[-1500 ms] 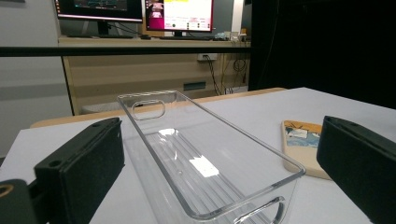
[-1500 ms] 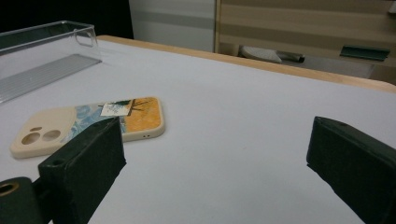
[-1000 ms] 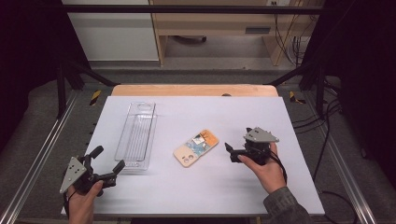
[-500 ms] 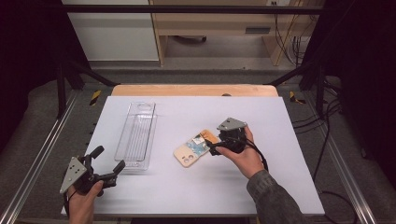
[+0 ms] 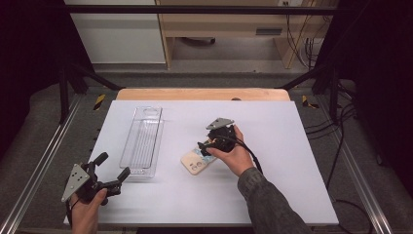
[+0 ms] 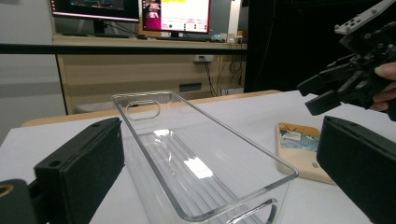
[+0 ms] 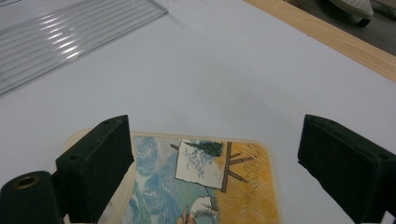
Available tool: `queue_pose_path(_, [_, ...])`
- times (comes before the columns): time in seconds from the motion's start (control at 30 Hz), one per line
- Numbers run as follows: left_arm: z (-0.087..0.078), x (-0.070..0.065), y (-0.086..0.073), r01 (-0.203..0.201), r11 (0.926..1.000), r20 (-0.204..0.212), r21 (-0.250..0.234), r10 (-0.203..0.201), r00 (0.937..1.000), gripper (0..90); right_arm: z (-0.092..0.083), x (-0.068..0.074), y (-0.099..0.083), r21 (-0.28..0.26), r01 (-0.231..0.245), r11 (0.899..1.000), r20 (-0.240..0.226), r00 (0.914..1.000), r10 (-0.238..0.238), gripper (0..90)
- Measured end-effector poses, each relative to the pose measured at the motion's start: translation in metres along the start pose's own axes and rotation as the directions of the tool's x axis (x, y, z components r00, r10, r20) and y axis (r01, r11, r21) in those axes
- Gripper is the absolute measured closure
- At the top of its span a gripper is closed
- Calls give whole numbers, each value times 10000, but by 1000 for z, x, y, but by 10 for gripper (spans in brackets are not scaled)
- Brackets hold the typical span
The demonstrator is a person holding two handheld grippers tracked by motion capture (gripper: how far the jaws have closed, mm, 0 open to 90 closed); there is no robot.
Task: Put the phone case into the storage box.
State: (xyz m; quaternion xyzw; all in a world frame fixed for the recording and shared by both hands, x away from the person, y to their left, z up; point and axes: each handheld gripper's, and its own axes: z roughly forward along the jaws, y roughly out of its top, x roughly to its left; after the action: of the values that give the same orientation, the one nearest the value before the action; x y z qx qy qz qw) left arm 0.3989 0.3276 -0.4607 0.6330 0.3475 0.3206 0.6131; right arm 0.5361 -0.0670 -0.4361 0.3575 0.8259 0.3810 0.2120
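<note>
Cream, picture-printed phone case point(image 5: 198, 159) lies flat on the white tabletop point(image 5: 292, 146), at three o'clock from the empty clear plastic tray point(image 5: 143, 139). Your right gripper point(image 7: 212, 154) straddles it, jaws wide and just been closing, nothing gripped yet; your left gripper point(image 5: 111, 176) waits open. Grasping and lifting remain.

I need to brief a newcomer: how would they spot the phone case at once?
Start from the white table and find the long clear tray left of centre. Just right of it, under the right gripper, lies the phone case: flat, cream-edged, with a painted picture, the one coloured thing there.
</note>
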Motion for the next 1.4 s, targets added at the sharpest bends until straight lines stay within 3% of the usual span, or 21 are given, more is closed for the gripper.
queue_pose_path(0.2, [0,0,0,-6,10000,2,23,6,10000,6,18,5,1,141,-250,9996,-174,9995,252,199])
queue_pose_path(0.23, [0,0,0,-11,10000,8,28,11,10000,7,24,7,1,240,-249,9994,-214,9994,254,266])
queue_pose_path(0.33, [0,0,0,-9,10000,9,26,9,10000,7,30,8,1,314,-280,9991,-231,9993,287,326])
queue_pose_path(0.37, [0,0,0,-10,10000,12,20,10,10000,7,36,10,1,281,-237,9993,-266,9993,244,421])
queue_pose_path(0.47, [0,0,0,0,10000,22,-2,0,10000,7,40,11,1,215,-260,9994,-324,9991,267,483])
queue_pose_path(0.5, [0,0,0,13,10000,14,-11,-13,10000,7,44,12,1,205,-269,9994,-362,9990,277,555])
queue_pose_path(0.9, [0,-1,1,-42,10000,7,-55,42,10000,7,61,15,-1,405,-110,9991,-210,9997,118,862])
queue_pose_path(1.3, [0,-2,2,-69,9999,66,-74,70,10000,7,71,15,-4,1243,7,9922,-87,10000,4,900])
queue_pose_path(1.4, [0,-2,2,-68,9999,70,-77,68,10000,7,71,14,-3,1398,-224,9899,-148,9996,247,900])
